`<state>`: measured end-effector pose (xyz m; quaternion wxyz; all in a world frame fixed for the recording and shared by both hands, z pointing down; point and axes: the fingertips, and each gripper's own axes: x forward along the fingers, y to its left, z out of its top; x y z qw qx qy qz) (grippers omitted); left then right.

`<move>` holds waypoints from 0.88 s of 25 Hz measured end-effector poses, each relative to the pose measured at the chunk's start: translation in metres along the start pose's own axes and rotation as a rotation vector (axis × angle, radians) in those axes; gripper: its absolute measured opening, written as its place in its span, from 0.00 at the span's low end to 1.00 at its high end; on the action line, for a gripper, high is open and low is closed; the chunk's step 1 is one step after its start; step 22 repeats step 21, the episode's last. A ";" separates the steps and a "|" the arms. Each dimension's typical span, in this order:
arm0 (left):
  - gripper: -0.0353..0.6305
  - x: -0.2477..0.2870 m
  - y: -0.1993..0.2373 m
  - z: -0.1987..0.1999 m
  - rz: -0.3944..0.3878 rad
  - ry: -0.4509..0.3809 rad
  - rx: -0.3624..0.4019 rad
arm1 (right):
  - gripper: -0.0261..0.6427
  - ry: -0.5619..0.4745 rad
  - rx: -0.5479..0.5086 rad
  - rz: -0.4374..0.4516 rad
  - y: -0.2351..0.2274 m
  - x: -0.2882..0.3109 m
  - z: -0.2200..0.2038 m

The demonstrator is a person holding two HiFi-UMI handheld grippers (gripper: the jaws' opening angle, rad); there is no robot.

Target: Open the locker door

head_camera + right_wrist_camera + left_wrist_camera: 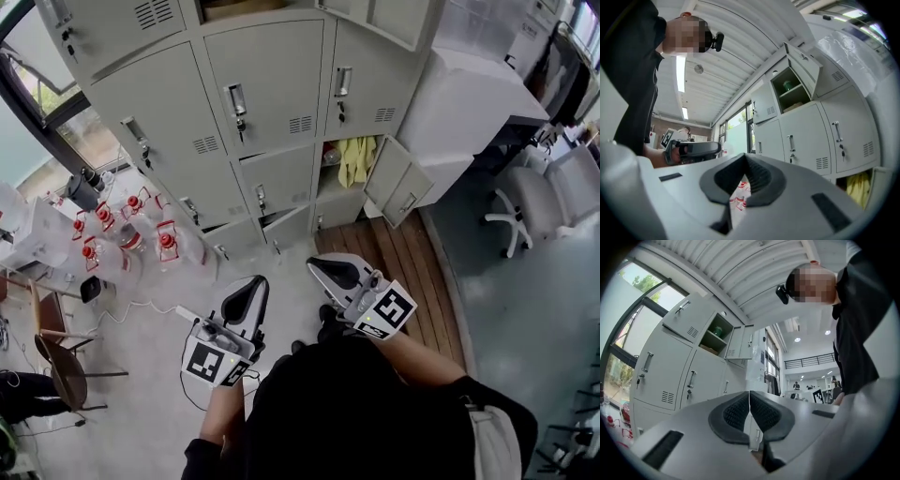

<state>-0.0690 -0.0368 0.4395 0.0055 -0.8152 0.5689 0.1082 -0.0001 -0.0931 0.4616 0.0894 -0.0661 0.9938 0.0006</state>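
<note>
A bank of grey lockers stands ahead of me, most doors closed, each with a handle and a key lock. One lower door hangs open, showing a yellow cloth inside; a bottom door is slightly ajar. My left gripper and right gripper hover low in front of the lockers, well short of them. Both are shut with nothing between the pads. The left gripper view shows closed doors and an open upper compartment. The right gripper view shows closed doors and the yellow cloth.
Several water jugs with red caps stand on the floor left of the lockers. A wooden chair is at the far left, a white office chair at the right. A power strip lies near my left gripper. Wooden planks run beside the open door.
</note>
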 end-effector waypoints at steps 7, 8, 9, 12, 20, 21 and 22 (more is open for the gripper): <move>0.08 -0.003 -0.006 -0.018 -0.028 0.014 -0.035 | 0.05 0.019 -0.060 0.034 0.014 -0.004 -0.003; 0.08 -0.002 -0.006 -0.022 -0.038 0.022 -0.034 | 0.05 0.019 -0.069 0.039 0.014 -0.007 -0.003; 0.08 -0.001 -0.007 -0.025 -0.048 0.027 -0.035 | 0.05 0.021 -0.074 0.044 0.014 -0.010 -0.003; 0.08 0.002 -0.011 -0.029 -0.080 0.028 -0.057 | 0.05 0.059 -0.079 0.034 0.014 -0.023 -0.007; 0.08 0.008 -0.016 -0.037 -0.133 0.034 -0.086 | 0.05 -0.012 0.044 -0.040 0.001 -0.038 -0.017; 0.08 0.008 -0.016 -0.038 -0.136 0.033 -0.104 | 0.05 -0.034 0.081 -0.051 -0.002 -0.040 -0.017; 0.08 0.008 -0.016 -0.038 -0.136 0.033 -0.104 | 0.05 -0.034 0.081 -0.051 -0.002 -0.040 -0.017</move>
